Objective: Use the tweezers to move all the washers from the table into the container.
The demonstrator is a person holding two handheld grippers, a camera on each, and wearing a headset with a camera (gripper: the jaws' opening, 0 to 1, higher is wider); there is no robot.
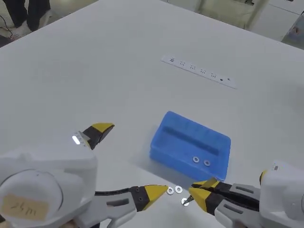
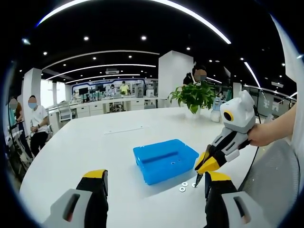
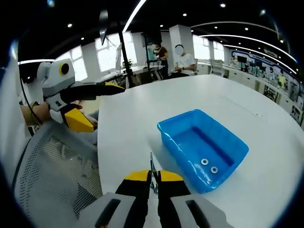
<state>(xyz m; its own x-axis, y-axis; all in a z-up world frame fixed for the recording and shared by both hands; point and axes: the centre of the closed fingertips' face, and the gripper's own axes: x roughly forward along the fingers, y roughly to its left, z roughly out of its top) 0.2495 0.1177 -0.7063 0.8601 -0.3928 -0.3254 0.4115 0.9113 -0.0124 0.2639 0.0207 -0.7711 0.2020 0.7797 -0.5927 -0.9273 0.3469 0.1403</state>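
Left gripper [image 1: 129, 160] sits at seven o'clock, jaws spread wide; right gripper [image 1: 200, 191] at five o'clock pinches the tweezers [image 3: 151, 166].

- Blue open container [image 1: 183, 137] sits flat; two washers [image 1: 201, 161] lie inside at 5 o'clock.
- Two loose washers [image 1: 174, 190] lie at the container's 6 o'clock.
- Thin metal tweezers [image 3: 152, 170] point tips down beside them.

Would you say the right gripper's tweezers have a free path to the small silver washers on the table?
Probably yes: the right gripper holds the thin metal tweezers tip-down beside the small silver washers, nothing between.
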